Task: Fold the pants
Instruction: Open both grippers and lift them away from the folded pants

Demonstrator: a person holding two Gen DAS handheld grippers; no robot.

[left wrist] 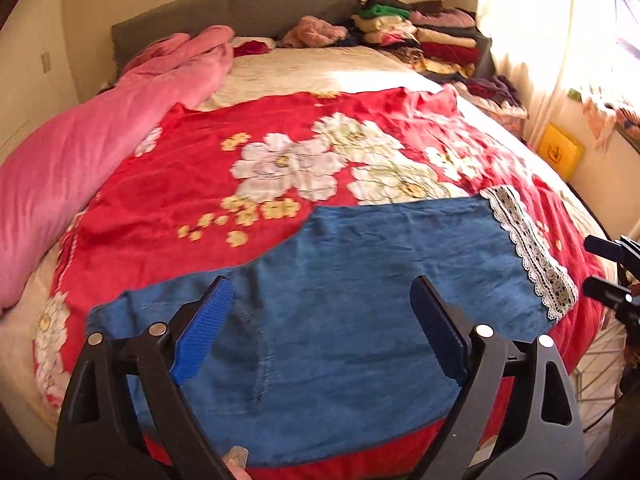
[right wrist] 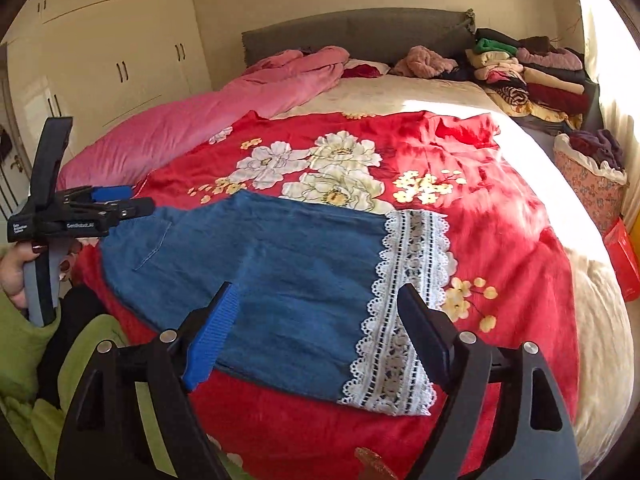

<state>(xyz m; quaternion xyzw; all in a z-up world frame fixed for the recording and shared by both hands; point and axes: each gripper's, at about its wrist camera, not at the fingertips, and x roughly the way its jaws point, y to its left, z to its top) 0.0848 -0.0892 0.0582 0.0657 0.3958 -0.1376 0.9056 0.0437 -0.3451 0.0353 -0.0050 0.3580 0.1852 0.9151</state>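
Both tongs stand wide with nothing between them: the left tongs [left wrist: 322, 300] hang over the waist end of the blue pants [left wrist: 360, 280], and the right tongs [right wrist: 318, 304] hang over the leg end, just short of the white lace cuff [right wrist: 404, 300]. The pants lie flat on the red floral blanket [right wrist: 500, 208], seemingly already doubled leg on leg, waist toward the pink duvet [right wrist: 200, 120] side and cuff away from it. The likely trouble from here is a pinch that catches only the top layer, or gathers the blanket beneath along with the denim, so the lift would drag the bedding or leave the lower leg behind. The loose lace could also slip out of the pads, and uneven lifts by the two tongs would skew the fold. The blanket covers a cream bed [right wrist: 400, 92] with a grey headboard [right wrist: 360, 28]; beyond the pants, stacked folded clothes [right wrist: 532, 76] sit at the headboard's window side, a floral basket [right wrist: 592, 184] stands beside them, and cream wardrobes [right wrist: 112, 48] rise past the duvet.
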